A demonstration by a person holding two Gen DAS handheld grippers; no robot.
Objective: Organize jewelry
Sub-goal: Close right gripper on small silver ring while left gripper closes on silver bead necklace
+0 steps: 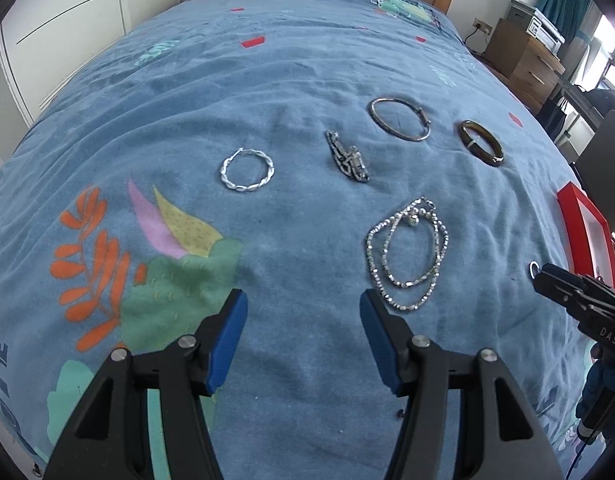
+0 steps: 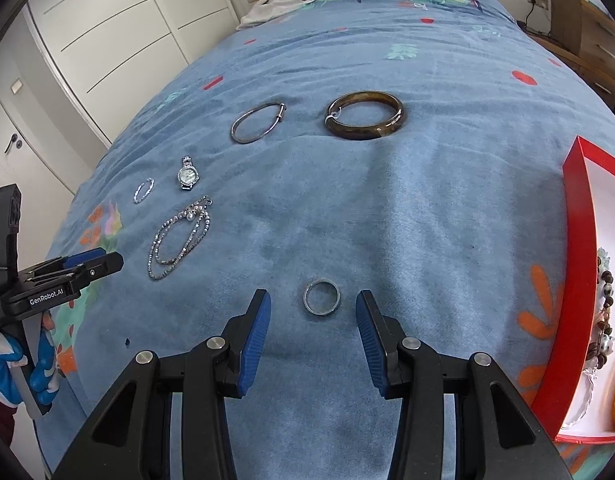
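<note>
Both tongs (image 1: 303,300) (image 2: 313,300) tilted downward, spread, over blanket (image 2: 427,208).

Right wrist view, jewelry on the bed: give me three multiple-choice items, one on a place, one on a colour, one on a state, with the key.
1. Where does the small ring lie?
A. inside the red box
B. on the blue bedspread, between and just ahead of the right gripper's fingers
C. on the watch

2. What colour is the thick bangle?
A. mottled brown
B. bright green
C. white

3. How does the right gripper stand?
A. shut on the ring
B. shut on the beaded chain
C. open, holding nothing

Key: 1 B, the ring rests on the bedspread, apart from the red box. 2 A, its band shows brown marbling. 3 C, both blue pads stand clear of the ring.
</note>
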